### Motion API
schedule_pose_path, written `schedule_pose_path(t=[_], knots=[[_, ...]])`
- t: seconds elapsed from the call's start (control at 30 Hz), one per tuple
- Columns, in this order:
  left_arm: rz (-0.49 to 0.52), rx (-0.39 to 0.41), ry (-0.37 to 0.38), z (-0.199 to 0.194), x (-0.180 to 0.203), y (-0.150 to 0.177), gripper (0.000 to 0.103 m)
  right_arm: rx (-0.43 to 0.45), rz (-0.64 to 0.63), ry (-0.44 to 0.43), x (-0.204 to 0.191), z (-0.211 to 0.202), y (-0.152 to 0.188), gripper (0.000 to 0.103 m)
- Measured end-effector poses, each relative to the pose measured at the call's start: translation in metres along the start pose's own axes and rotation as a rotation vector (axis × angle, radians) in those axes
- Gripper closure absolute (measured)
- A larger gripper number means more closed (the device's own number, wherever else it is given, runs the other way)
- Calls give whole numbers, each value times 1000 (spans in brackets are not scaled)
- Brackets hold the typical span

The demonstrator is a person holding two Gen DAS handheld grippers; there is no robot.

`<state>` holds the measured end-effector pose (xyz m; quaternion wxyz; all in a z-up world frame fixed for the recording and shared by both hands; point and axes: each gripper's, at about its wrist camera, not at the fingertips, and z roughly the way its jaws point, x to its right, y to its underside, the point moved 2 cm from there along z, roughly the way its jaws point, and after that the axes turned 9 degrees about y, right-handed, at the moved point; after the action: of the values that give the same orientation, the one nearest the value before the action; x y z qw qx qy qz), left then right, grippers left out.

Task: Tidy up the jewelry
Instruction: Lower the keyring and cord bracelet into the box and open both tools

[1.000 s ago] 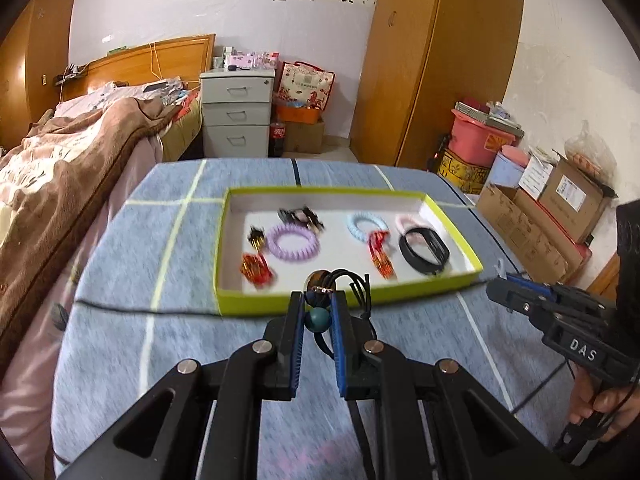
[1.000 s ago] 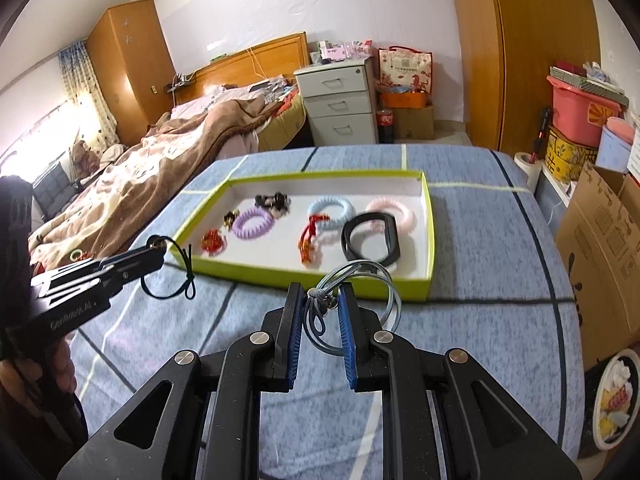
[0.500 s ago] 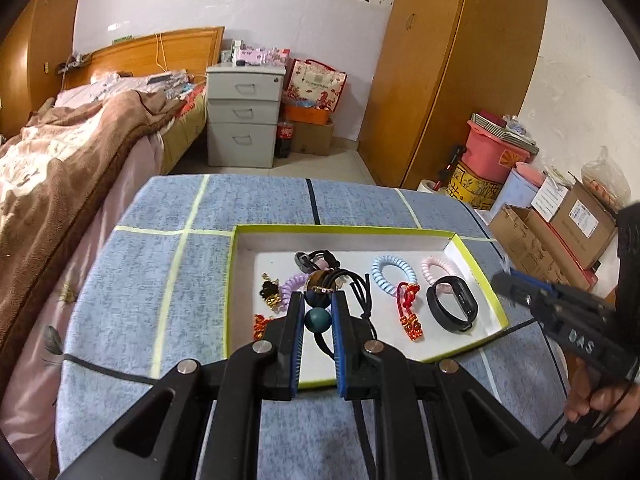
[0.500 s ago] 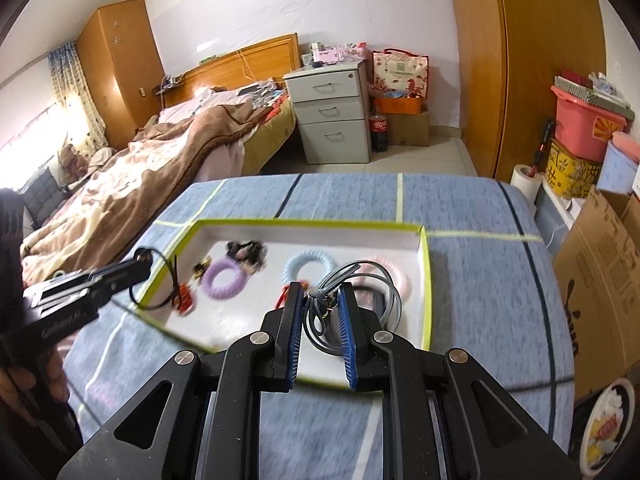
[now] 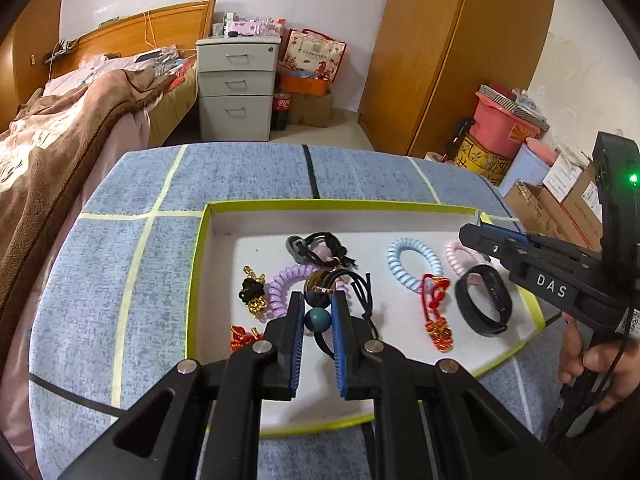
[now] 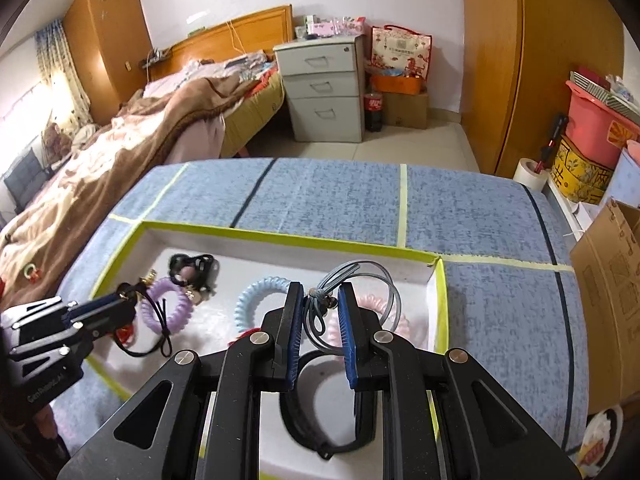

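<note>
A white tray with a lime-green rim (image 5: 320, 205) (image 6: 280, 238) lies on the blue cloth and holds several pieces. My left gripper (image 5: 317, 300) is shut on a black cord bracelet with a teal bead (image 5: 317, 319), held over the tray's left part above a purple coil band (image 5: 280, 286). My right gripper (image 6: 319, 292) is shut on a grey cord necklace (image 6: 360, 276), held over the tray's right part above a pink coil band (image 6: 374, 304) and a black wristband (image 6: 316, 412). A blue coil band (image 5: 414, 262) and a red knot charm (image 5: 436, 312) also lie inside.
The blue cloth table (image 5: 120, 280) has yellow and black lines. A bed with a brown blanket (image 5: 48, 140) is at the left. A grey drawer unit (image 5: 238, 88), a wooden wardrobe (image 5: 460, 52) and cardboard boxes (image 5: 560, 200) stand beyond.
Both grippers have moved forward from the table's near side to above the tray, each still holding its cord piece.
</note>
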<state>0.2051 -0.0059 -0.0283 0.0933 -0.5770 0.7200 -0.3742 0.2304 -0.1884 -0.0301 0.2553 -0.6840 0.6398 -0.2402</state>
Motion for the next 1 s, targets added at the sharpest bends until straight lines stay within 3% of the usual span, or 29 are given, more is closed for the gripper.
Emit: schedule_pose_path(t=[0.57,0.8,0.93,1.0], knots=[[-39,-44,-6,16,-7,5,89,-48,-14,18,-4,21,7,85],[-38,-37,-12,13,-7,5,78,-40,-32,20,-10,19,7,84],[-38,-29,-15,10,-7,6,72,-26,-36,13,-11,14,8,66],[-32,-26,-18,7,-7,7,69,-20,-38,11,-11,12,8,66]])
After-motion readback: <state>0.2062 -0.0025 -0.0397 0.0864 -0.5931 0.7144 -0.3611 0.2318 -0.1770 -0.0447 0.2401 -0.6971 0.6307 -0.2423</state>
